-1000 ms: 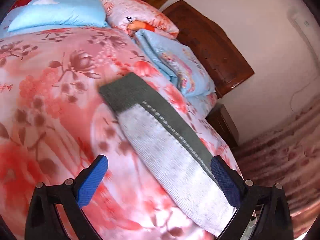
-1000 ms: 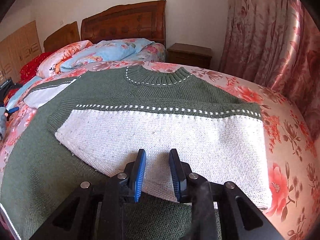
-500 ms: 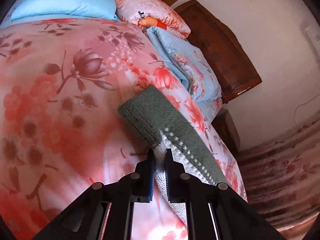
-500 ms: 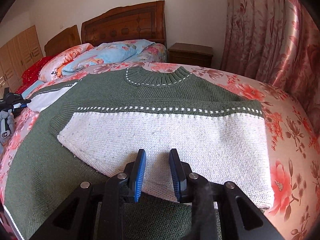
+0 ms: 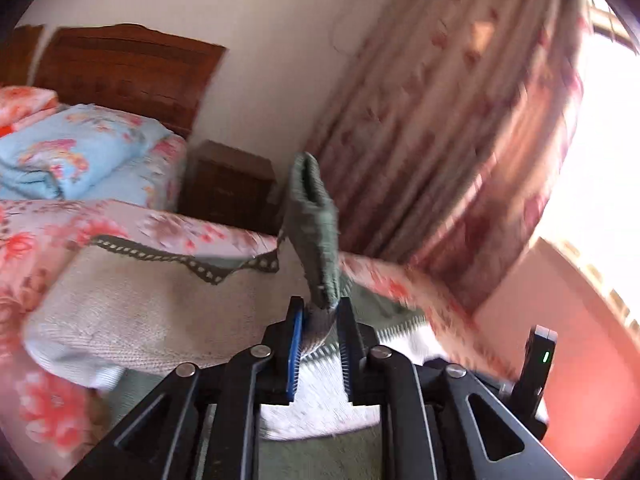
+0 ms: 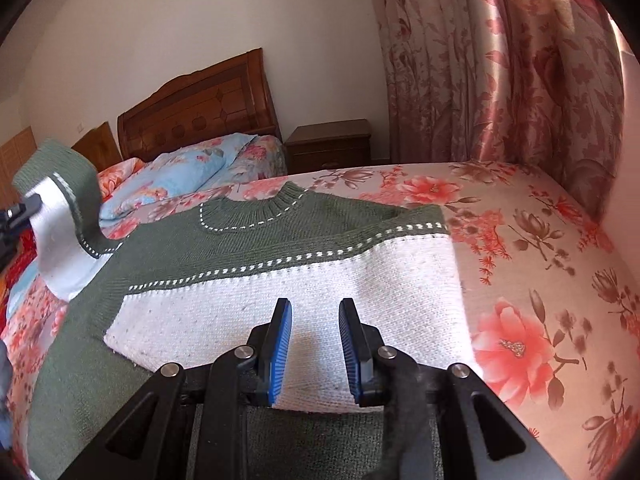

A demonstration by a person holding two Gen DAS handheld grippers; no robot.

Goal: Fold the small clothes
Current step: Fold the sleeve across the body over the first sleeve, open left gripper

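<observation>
While the blue-padded left gripper (image 5: pixel 319 322) is clamped on the grey-green ribbed cuff (image 5: pixel 314 224) of the sleeve, that cuff is held raised above the bed. A gap is kept between the jaws of the right gripper (image 6: pixel 315 326), nothing pinched, over the green-and-white knitted sweater (image 6: pixel 288 280) spread flat on the pink floral bedspread (image 6: pixel 540 280).

L wrist cam sits close behind its jaws, facing the pink floral curtain (image 5: pixel 460 128) upper right. R wrist cam looks down over the green-and-white knit sweater (image 6: pixel 280 280) toward the carved brown wooden headboard (image 6: pixel 200 108). Both share sweater, headboard, curtain.
</observation>
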